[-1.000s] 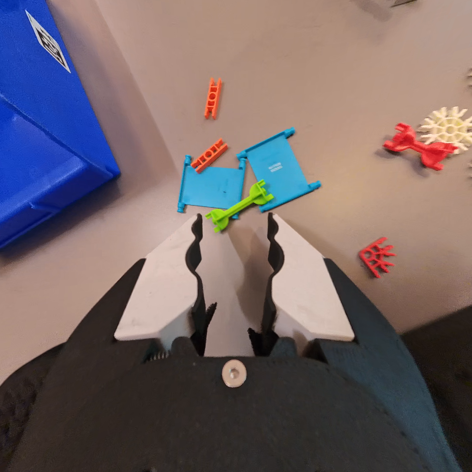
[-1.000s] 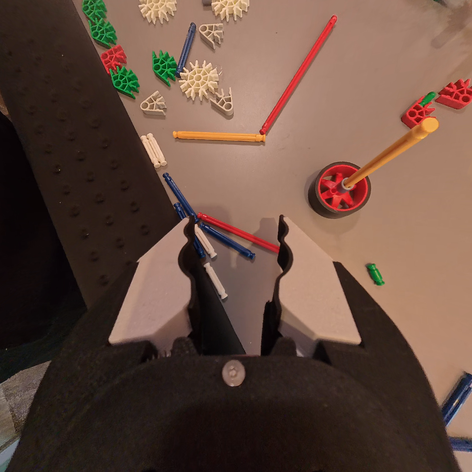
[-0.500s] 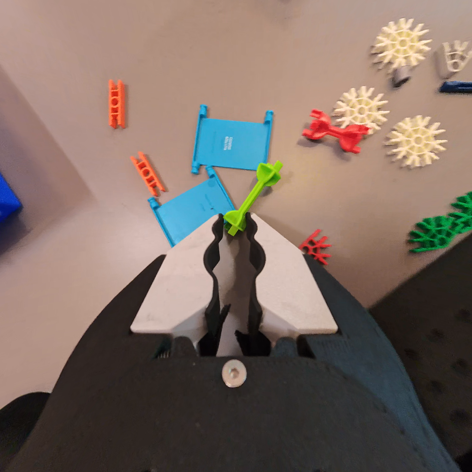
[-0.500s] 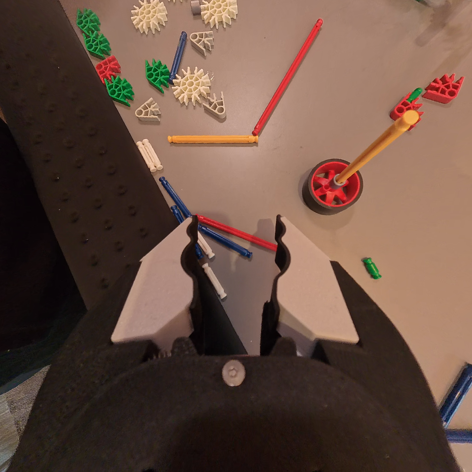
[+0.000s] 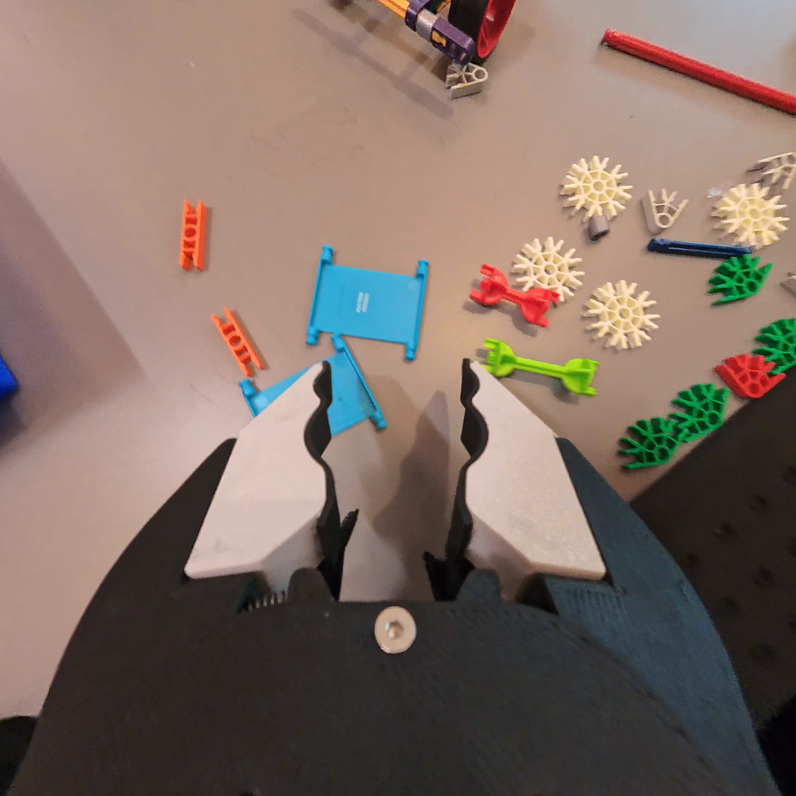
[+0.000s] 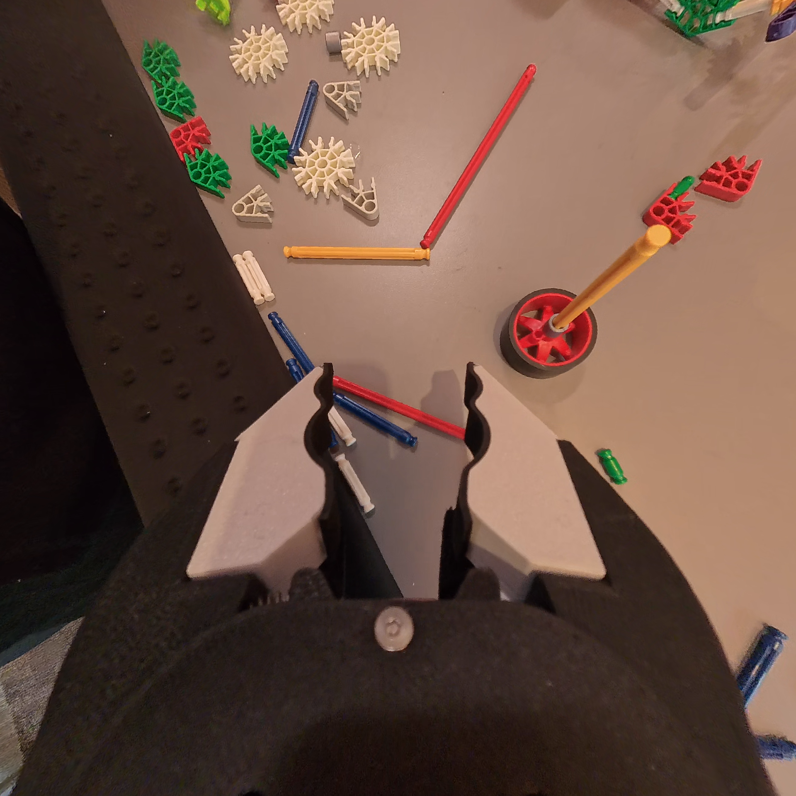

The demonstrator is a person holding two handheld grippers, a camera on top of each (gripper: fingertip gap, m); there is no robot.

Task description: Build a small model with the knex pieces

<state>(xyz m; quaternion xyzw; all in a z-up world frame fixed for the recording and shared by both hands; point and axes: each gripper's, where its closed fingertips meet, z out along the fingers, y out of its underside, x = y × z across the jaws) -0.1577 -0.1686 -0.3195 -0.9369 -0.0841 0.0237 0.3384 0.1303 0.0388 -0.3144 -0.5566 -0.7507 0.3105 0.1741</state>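
Grey table [image 5: 301, 129] strewn with toy parts: two blue panels [image 5: 366, 303], orange ladders [image 5: 193, 234], lime rod [image 5: 540, 369], white snowflakes [image 5: 620, 319], red wheel [image 6: 551, 334] bearing a yellow rod [image 6: 611, 278]

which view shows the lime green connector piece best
The left wrist view. The lime green connector lies whole on the table there, just right of the open left tongs, both forked ends clear. The right wrist view catches only a cropped lime green sliver at its top edge, probably the same piece.

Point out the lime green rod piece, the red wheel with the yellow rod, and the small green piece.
lime green rod piece [image 5: 540, 368]: left wrist view, mid shaft.
red wheel [image 6: 549, 332]: right wrist view, spokes.
small green piece [image 6: 611, 466]: right wrist view, its middle.
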